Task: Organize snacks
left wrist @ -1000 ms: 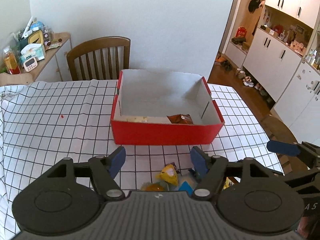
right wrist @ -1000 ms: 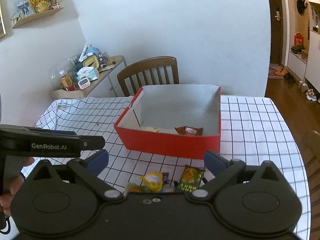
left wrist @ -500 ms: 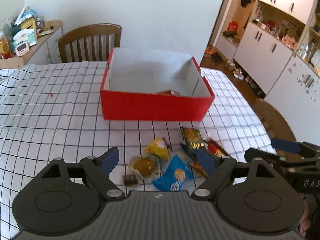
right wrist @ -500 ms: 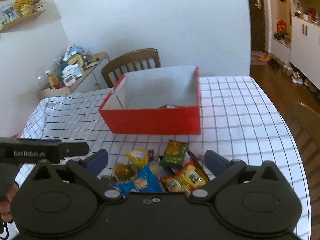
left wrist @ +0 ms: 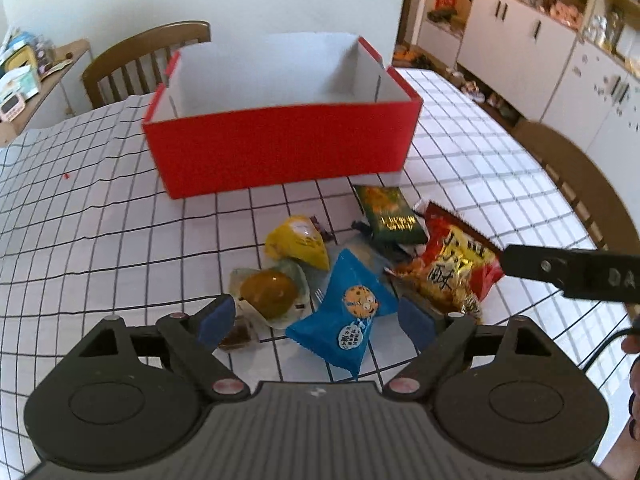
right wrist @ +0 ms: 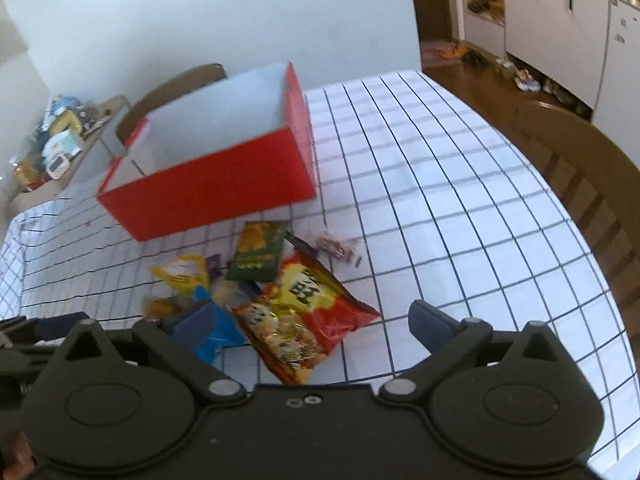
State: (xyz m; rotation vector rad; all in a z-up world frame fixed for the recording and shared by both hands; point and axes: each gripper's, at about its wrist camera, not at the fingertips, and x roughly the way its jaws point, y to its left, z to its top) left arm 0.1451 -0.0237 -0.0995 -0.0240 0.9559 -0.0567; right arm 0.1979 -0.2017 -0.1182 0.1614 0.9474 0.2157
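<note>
Checked tablecloth (left wrist: 100, 248) under down-tilted left claw (left wrist: 316, 320)

This is a home, in the room where people eat. A table with a white cloth (left wrist: 100, 216) marked in black squares fills the middle. A wooden chair (left wrist: 148, 60) stands at the far side, at about 11 o'clock, and the curved back of another wooden chair (right wrist: 580, 168) shows at 3 o'clock. A small side table (left wrist: 36, 76) at 10 o'clock is full of little house things, like a tissue box and a small clock. At 1 o'clock, white cupboards (left wrist: 516, 36) line the wall, with jars and knick-knacks on top. Shoes (right wrist: 524, 76) lie on the brown wooden floor (right wrist: 460, 68) by the cupboards, near a doorway.
</note>
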